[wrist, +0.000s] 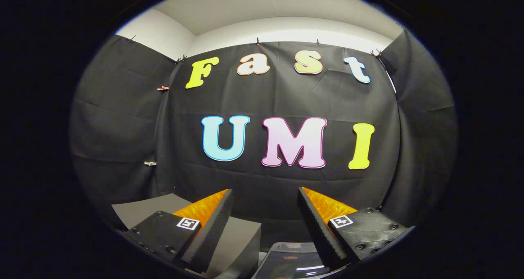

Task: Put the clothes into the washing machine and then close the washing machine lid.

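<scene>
Pointing pretty much straight at the black cloth wall [286, 98], the gripper [265, 195] has its fingers spread wide apart with nothing between them — just empty air. Low down between the fingers there's a dark glossy lid [292, 260], which looks like the washing machine's, though I can't tell if it's open or closed. A grey box [235, 242] sits under the left finger. Can't spot any clothes from here.

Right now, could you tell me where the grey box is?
In the gripper view, the grey box sits low, behind the open hand-held gripper's left finger, before the black cloth wall.
</scene>
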`<state>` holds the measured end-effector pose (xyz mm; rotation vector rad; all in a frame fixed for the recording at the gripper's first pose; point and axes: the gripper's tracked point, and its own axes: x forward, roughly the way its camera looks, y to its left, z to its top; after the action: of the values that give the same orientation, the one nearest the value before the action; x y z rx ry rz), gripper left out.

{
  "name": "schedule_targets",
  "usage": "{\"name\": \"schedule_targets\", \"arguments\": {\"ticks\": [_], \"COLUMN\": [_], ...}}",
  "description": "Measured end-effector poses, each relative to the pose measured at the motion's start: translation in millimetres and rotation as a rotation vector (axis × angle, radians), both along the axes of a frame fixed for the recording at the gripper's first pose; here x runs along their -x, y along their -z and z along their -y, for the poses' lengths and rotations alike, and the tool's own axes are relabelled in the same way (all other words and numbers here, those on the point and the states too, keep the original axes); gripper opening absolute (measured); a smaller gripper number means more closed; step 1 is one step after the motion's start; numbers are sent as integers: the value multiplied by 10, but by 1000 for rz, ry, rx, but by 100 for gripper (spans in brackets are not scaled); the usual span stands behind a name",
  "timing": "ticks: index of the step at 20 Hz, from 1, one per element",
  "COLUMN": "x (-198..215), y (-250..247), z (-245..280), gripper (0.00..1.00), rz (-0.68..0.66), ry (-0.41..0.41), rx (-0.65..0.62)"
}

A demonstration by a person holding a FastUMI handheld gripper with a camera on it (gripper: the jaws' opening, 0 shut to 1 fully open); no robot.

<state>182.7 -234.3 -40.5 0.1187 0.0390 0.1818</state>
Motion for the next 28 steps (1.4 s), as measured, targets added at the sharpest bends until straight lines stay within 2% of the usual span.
{"name": "schedule_targets", "arguments": {"ticks": [8,14,28], "x": [153,279,339], "y": [-11,-129,-77], "z": [-196,-419,-359], "gripper": [99,99,99], "rz": [25,44,22], "ry": [36,14,66], "rx": [15,23,27]}}
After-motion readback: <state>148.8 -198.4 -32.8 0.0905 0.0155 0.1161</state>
